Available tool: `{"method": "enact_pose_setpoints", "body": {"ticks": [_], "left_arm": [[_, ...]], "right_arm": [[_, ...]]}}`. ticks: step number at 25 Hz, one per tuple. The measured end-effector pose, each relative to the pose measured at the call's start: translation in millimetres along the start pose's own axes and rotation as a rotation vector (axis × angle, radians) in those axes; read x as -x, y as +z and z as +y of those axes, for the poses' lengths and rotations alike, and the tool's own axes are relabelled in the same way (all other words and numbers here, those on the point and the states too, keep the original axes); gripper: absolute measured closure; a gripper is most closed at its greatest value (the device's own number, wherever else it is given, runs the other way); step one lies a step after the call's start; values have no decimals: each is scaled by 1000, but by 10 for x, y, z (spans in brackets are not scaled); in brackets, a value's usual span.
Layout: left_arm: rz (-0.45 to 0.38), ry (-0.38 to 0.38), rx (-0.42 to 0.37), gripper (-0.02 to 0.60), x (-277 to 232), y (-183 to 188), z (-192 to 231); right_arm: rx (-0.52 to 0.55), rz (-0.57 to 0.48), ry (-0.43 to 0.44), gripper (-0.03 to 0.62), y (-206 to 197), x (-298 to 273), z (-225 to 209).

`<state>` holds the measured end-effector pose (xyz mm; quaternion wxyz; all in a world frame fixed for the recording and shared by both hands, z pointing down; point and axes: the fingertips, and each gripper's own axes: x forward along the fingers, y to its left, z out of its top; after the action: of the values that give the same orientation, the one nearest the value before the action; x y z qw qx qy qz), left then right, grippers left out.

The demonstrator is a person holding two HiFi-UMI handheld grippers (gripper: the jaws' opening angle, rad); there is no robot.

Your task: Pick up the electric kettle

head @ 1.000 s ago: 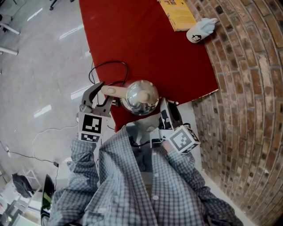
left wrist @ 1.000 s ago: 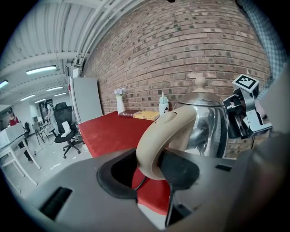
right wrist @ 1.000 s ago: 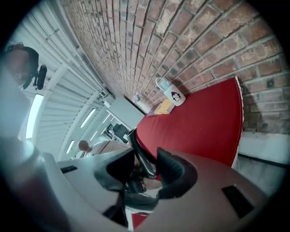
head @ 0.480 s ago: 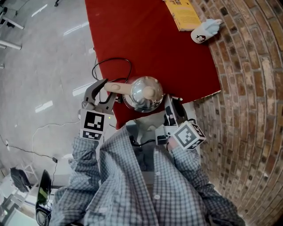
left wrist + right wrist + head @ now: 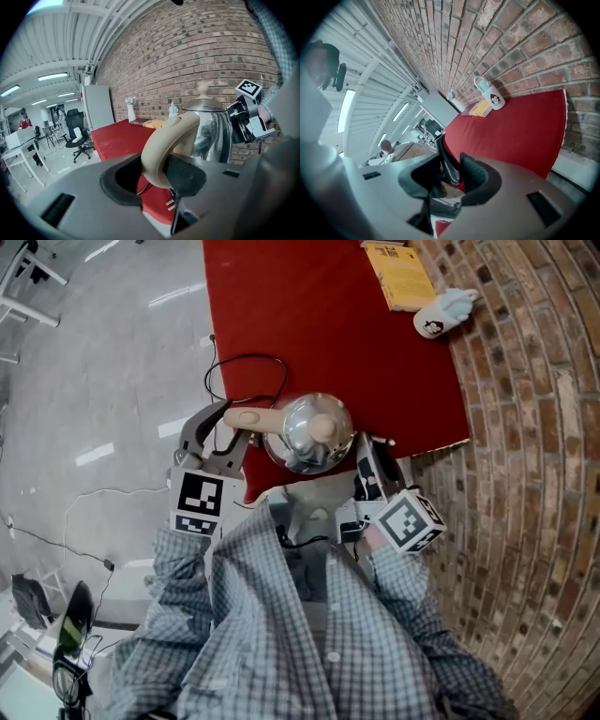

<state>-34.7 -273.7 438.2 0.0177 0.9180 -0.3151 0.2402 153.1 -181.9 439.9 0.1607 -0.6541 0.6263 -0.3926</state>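
The steel electric kettle (image 5: 309,432) with its beige knob hangs over the near corner of the red table (image 5: 309,324). My left gripper (image 5: 223,427) is shut on the kettle's beige handle (image 5: 164,145), which fills the gap between its pads in the left gripper view. On the kettle's right, my right gripper (image 5: 367,465) has the dark spout (image 5: 446,161) between its pads. Its jaws have just been closing, and they are shut on the spout. In the left gripper view the kettle body (image 5: 211,129) rises just beyond the handle, with the right gripper (image 5: 248,117) behind it.
A black power cord (image 5: 244,371) loops on the cloth behind the kettle. A yellow book (image 5: 403,273) and a white penguin mug (image 5: 441,315) lie at the table's far right. A brick wall (image 5: 525,427) runs along the right. Grey floor (image 5: 94,381) lies to the left.
The kettle looks larger in the head view, so it has come up towards the camera with both grippers on it. The right gripper has shifted slightly along with it.
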Motion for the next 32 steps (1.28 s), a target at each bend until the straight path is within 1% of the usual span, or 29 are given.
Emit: {"method": "enact_pose_setpoints", "body": {"ticks": [5,15,23,28,32], "left_arm": [[-7,39,18,430,137,75,-67],[-12,105,17,430,478,330,-255],[-13,147,49,430,785,488,-431],[-27,179,67,430,991,583,-505],[-41,205,73,430,1110,644,-524]], "right_arm": [[33,16,37,464,82,59,63],[63,43,111,467,248,322,232],[113,61,163,467,406,562,420],[115,75,200,465,468,675,552],[108,83,212,467,479,745,627]]}}
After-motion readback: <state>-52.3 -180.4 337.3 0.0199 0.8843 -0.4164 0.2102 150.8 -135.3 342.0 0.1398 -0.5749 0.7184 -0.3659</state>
